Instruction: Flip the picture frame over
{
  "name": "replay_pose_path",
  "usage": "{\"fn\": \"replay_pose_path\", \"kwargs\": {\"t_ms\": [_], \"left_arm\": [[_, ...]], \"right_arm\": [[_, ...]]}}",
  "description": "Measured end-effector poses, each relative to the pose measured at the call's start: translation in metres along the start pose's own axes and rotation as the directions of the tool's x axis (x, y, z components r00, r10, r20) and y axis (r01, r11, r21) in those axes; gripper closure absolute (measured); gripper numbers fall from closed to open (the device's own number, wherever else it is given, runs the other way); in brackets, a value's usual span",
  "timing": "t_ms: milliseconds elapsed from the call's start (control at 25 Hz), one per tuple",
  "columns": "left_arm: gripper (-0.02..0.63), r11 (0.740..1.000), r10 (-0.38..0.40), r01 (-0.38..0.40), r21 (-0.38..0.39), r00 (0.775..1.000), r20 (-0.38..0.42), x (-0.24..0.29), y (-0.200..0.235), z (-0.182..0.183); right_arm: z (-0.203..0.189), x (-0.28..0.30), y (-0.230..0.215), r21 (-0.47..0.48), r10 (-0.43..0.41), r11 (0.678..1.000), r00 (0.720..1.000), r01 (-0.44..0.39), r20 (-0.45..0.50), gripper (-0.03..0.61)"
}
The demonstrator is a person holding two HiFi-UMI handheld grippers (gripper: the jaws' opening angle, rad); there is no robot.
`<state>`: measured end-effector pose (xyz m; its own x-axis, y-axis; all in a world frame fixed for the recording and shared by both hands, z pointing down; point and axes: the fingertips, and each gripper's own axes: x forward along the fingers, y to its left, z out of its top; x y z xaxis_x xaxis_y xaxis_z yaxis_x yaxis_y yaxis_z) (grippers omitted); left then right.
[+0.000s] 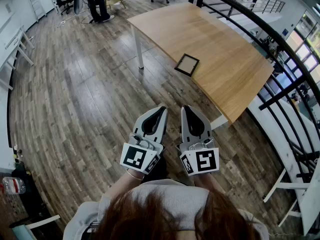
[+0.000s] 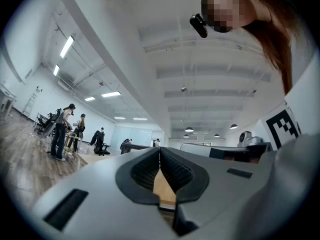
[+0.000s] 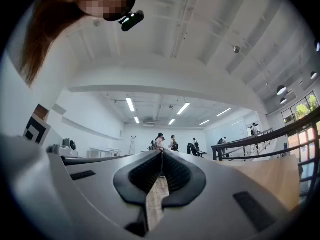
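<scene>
Both claws are in the lower centre of the head view, side by side, over the floor [image 1: 75,114] and well apart from the work. The left claw [image 1: 162,108] is fully closed and holds nothing. The right claw [image 1: 186,107] is likewise closed and empty.

The picture frame [image 1: 187,64] lies flat on the desk [image 1: 210,29], above centre of the head view, with one corner at the desk's near edge. Which face is up cannot be told.

Hazards, as judged:
- The frame sits at the edge, so a push from a closed claw could slide it off onto the floor.
- It lies flat and thin, so a claw may skid over it rather than get under.
- A one-sided lift could let it slip and drop mid-turn.
</scene>
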<state>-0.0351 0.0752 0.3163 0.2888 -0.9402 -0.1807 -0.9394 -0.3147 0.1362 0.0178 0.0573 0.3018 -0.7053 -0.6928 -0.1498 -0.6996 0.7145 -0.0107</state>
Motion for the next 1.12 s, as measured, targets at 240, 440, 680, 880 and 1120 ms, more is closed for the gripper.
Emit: {"fn": "replay_pose_path", "kwargs": {"t_ms": [240, 440, 680, 880, 1120], "left_arm": [[0.604, 1.000, -0.021, 0.021, 0.005, 1.000, -0.007, 0.080, 0.072, -0.004], [0.604, 0.998, -0.063, 0.063, 0.020, 0.998, -0.018, 0.138, 0.112, -0.003], [0.606, 0.996, -0.086, 0.086, 0.002, 0.996, -0.029, 0.176, 0.126, -0.008], [0.604, 0.997, -0.073, 0.073, -0.013, 0.997, -0.030, 0.188, 0.126, -0.013], [0.605, 0.998, -0.062, 0.060, -0.025, 0.996, -0.057, 0.201, 0.122, -0.026]], "right_arm": [[-0.015, 0.096, -0.043, -0.010, -0.047, 0.999, 0.999, 0.047, -0.001, 0.560], [-0.016, 0.155, -0.074, -0.017, -0.099, 0.995, 0.995, 0.099, 0.009, 0.560], [-0.022, 0.184, -0.100, -0.028, -0.137, 0.990, 0.991, 0.136, -0.008, 0.560], [-0.028, 0.192, -0.115, -0.030, -0.129, 0.991, 0.991, 0.128, -0.027, 0.560], [-0.046, 0.199, -0.132, -0.086, -0.130, 0.989, 0.988, 0.122, -0.083, 0.560]]}}
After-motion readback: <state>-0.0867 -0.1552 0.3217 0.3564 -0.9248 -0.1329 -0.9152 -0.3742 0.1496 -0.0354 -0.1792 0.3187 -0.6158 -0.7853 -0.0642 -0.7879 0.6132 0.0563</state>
